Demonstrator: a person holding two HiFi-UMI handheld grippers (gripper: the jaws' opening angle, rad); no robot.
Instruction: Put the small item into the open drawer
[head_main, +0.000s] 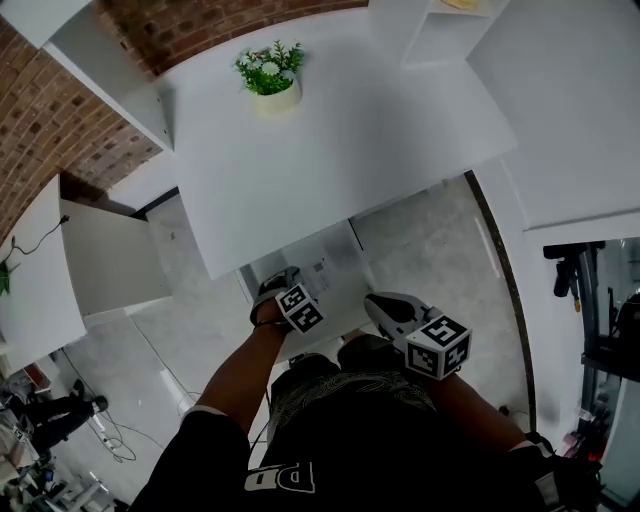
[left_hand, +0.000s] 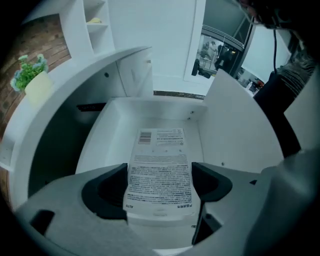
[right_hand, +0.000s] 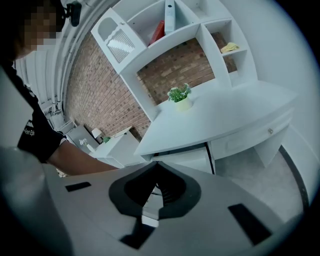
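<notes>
Left gripper (left_hand: 160, 184) pinches the white printed box (left_hand: 159, 150) over the open drawer (left_hand: 107, 132); my right gripper (right_hand: 156, 175), beside that drawer, is pressed together.

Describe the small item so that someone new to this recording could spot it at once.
Under the curved white desk a white drawer stands open. Over it, the left gripper has its jaws on a flat white packet. The packet alone carries dense black print and a barcode; everything around it is plain white.
</notes>
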